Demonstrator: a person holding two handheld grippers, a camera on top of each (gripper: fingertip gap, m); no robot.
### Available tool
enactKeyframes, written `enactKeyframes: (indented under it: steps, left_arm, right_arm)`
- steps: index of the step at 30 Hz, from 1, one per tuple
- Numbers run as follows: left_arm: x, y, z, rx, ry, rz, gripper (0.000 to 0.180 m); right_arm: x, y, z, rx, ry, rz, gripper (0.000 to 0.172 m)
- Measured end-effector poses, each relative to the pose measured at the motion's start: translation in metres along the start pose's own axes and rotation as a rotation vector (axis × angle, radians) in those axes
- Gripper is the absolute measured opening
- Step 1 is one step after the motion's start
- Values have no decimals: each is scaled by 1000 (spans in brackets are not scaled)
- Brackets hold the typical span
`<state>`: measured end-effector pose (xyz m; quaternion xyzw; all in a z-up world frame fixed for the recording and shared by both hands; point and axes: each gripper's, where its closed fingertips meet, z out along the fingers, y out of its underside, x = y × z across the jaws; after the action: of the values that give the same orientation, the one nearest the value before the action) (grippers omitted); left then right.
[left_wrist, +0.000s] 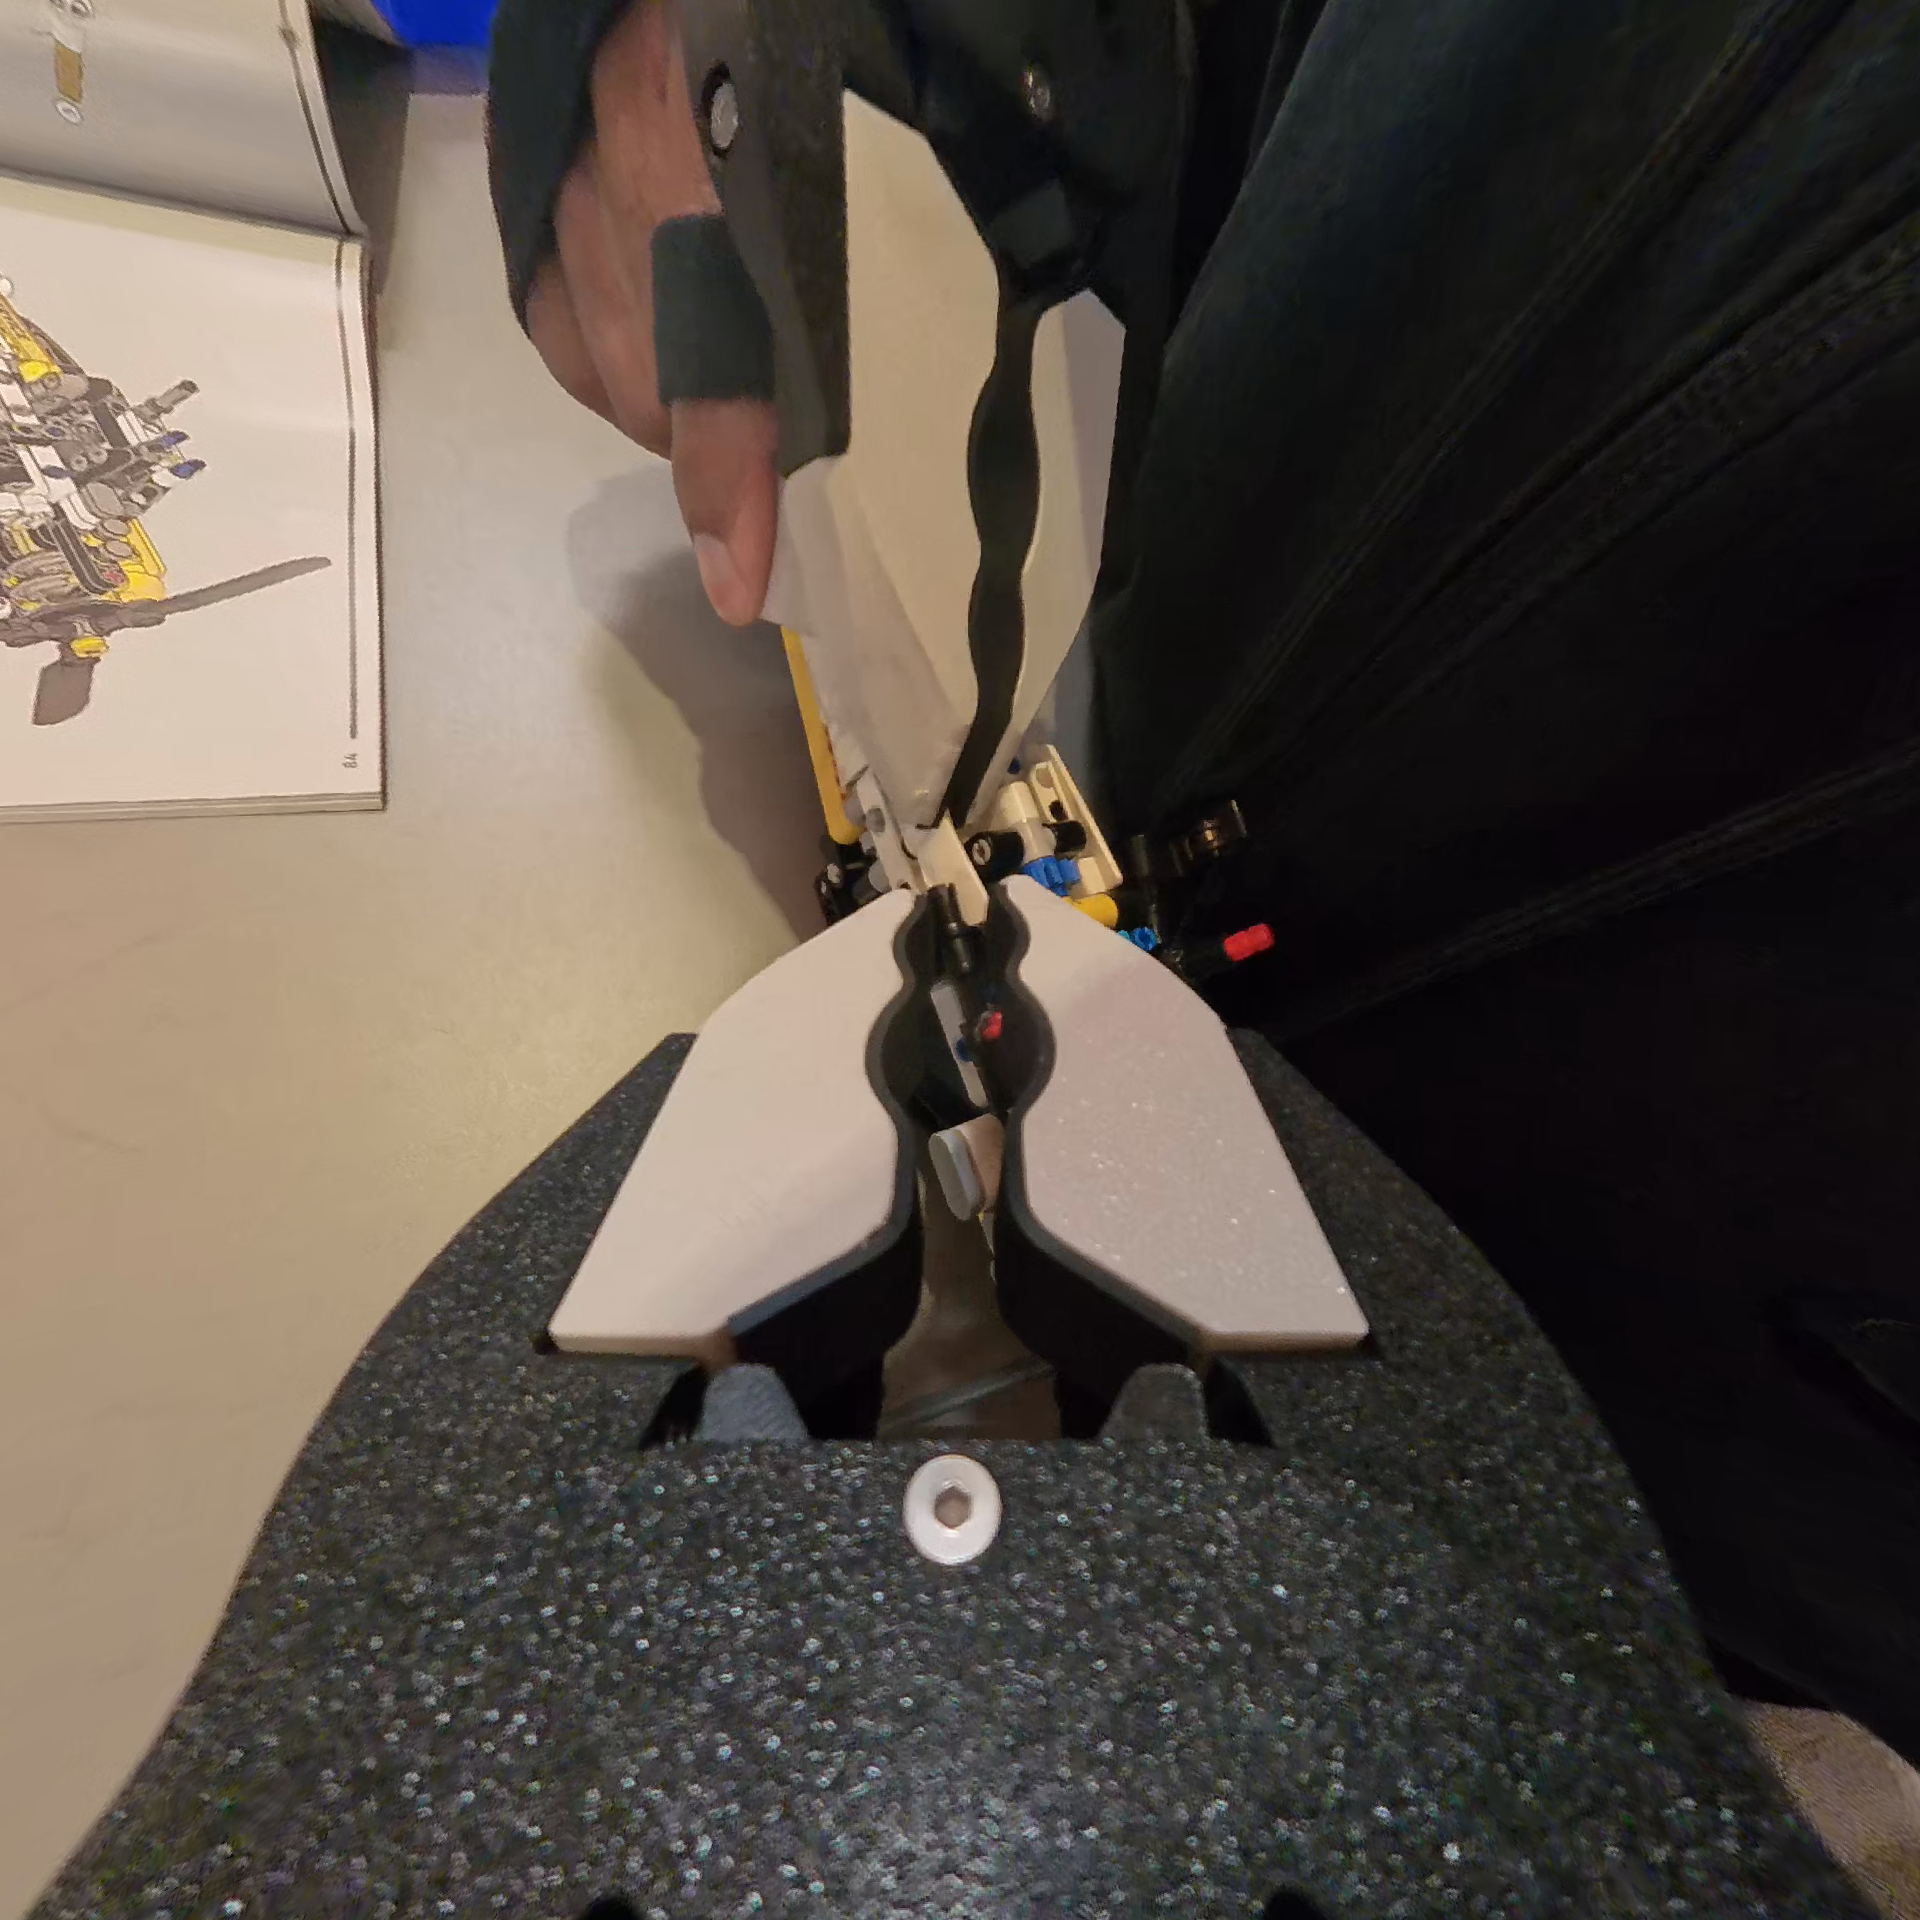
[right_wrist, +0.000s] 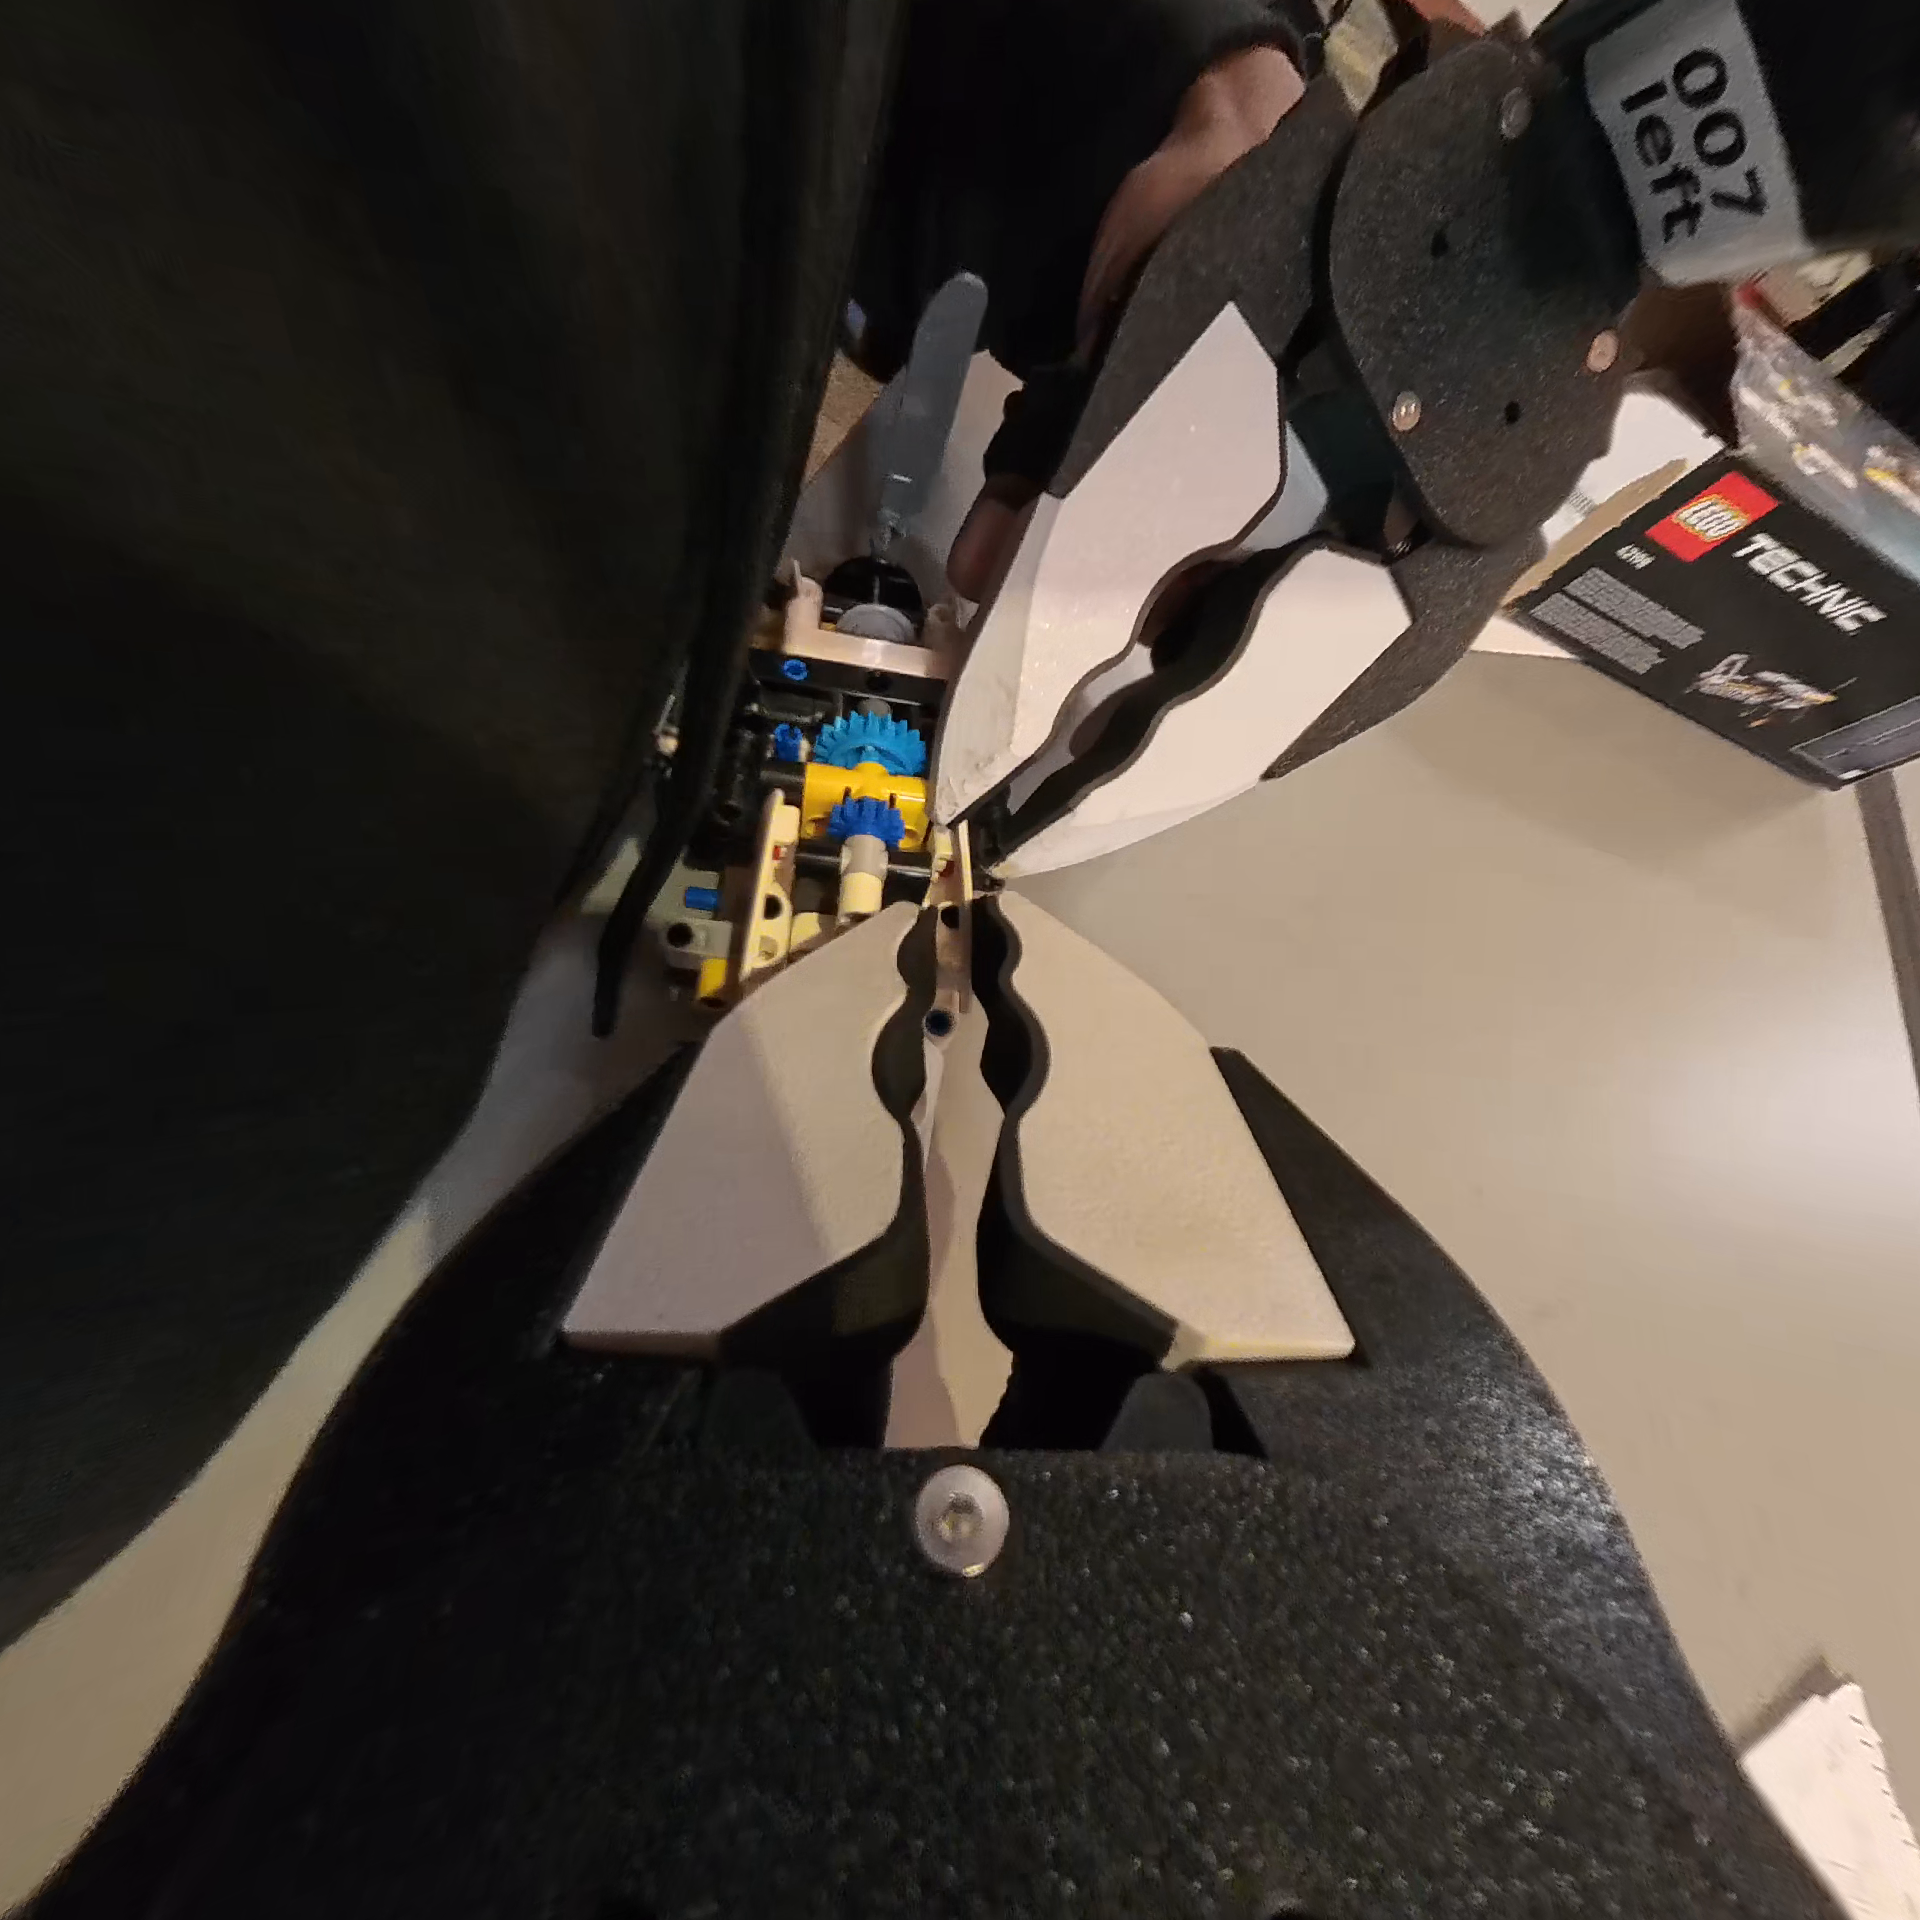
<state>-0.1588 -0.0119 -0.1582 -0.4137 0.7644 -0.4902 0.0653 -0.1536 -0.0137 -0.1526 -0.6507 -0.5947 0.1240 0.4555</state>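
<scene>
Pinching one white beam (right_wrist: 951, 940) on the half-built toy model (right_wrist: 831, 800) from two sides, the left claw (left_wrist: 961, 925) and right claw (right_wrist: 951, 914) meet tip to tip above the table (right_wrist: 1455, 1039), with the booklet (left_wrist: 187, 499) open nearby.

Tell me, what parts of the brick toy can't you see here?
- Left wrist view: most of the brick model is hidden behind the right gripper and dark clothing.
- Right wrist view: the model's left side disappears under dark clothing.
- Instruction booklet: cut off by the left edge.
</scene>
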Motion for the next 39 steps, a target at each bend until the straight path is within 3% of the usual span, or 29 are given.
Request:
enactKeyframes:
  steps: [6, 12, 26, 39]
  left_arm:
    - [-5, -3, -2, -38, -37, 71, 11]
    - [-5, -3, -1, -37, -41, 90, 11]
    - [-1, 0, 3, -60, -29, 208, 10]
    - [-2, 1, -6, -9, -52, 122, 12]
  right_arm:
    - [4, 4, 0, -41, -31, 29, 6]
    - [7, 11, 0, -108, -92, 111, 18]
    - [-11, 16, 7, -191, -304, 129, 8]
    - [3, 6, 6, -80, -75, 75, 6]
